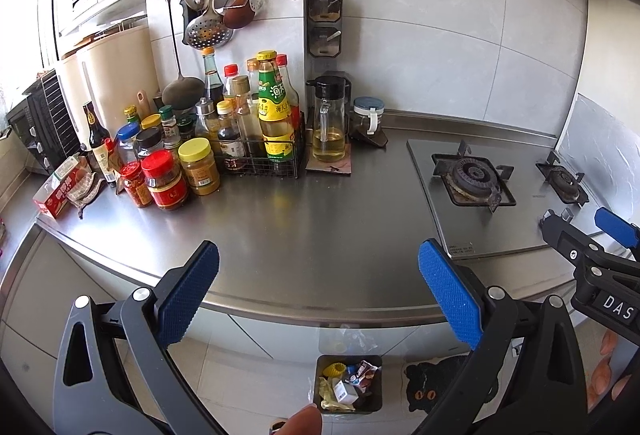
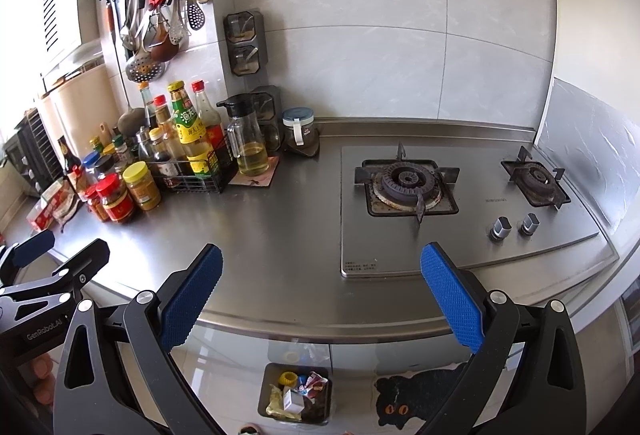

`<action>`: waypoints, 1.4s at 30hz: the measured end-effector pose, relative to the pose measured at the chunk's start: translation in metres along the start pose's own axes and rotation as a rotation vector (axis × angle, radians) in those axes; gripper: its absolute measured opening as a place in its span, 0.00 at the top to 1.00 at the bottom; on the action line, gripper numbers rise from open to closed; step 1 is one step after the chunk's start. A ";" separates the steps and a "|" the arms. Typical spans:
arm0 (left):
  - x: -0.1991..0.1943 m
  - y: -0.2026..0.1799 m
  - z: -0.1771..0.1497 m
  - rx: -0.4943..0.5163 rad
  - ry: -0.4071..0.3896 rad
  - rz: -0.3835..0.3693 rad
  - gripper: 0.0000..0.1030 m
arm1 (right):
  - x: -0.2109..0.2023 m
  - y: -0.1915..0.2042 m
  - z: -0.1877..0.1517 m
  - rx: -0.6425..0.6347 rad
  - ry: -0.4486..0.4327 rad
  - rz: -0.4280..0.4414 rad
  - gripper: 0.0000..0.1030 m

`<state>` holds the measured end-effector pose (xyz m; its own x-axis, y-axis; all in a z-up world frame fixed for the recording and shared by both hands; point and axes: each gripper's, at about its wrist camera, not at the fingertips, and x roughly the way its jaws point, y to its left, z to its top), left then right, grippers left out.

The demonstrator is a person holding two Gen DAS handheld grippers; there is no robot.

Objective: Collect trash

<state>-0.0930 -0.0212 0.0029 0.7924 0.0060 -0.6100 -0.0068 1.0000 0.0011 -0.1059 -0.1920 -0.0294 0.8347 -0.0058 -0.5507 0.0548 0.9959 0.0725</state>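
The trash bin (image 1: pixel 349 383) stands on the floor just in front of the worktop (image 1: pixel 320 235), below its edge, and already holds wrappers, a small white box and a yellow ring-shaped piece. Loose trash on the steel surface is hard to find from either camera; the middle of the worktop looks bare.

Going from the left, the likeliest candidates are the red carton (image 1: pixel 60 191) lying tilted at the far left end and the crumpled brownish wrapper (image 1: pixel 86 191) touching it, just beside the red-lidded jars (image 1: pixel 164 179). Whether either is really rubbish cannot be told from here. Next come the wire rack of bottles (image 1: pixel 260 139), the oil jug (image 1: pixel 329 119) and, well to the right, the gas hob (image 1: pixel 500 191), none of which looks like waste.

The left gripper (image 1: pixel 320 299) hangs over the front edge with its jaws wide and nothing between them. The right gripper (image 2: pixel 322 299) sits beside it nearer the hob, jaws equally wide and empty.

If the wrapper is the target, the left gripper is the better placed. It should come in low from the front, close on the wrapper's raised fold rather than the flat part, and stay clear of the jars, which stand close enough to be knocked. The carton would need a grip across its narrow sides.
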 end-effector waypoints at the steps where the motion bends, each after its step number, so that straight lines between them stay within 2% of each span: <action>1: 0.000 0.000 0.000 -0.001 0.002 0.001 0.08 | 0.000 0.000 0.000 -0.001 0.000 0.000 0.03; 42: -0.002 0.005 -0.003 -0.015 0.013 -0.003 0.08 | -0.004 0.001 -0.003 0.001 -0.003 0.000 0.03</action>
<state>-0.0963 -0.0165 0.0019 0.7845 0.0029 -0.6201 -0.0139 0.9998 -0.0130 -0.1110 -0.1904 -0.0291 0.8361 -0.0060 -0.5485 0.0555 0.9957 0.0736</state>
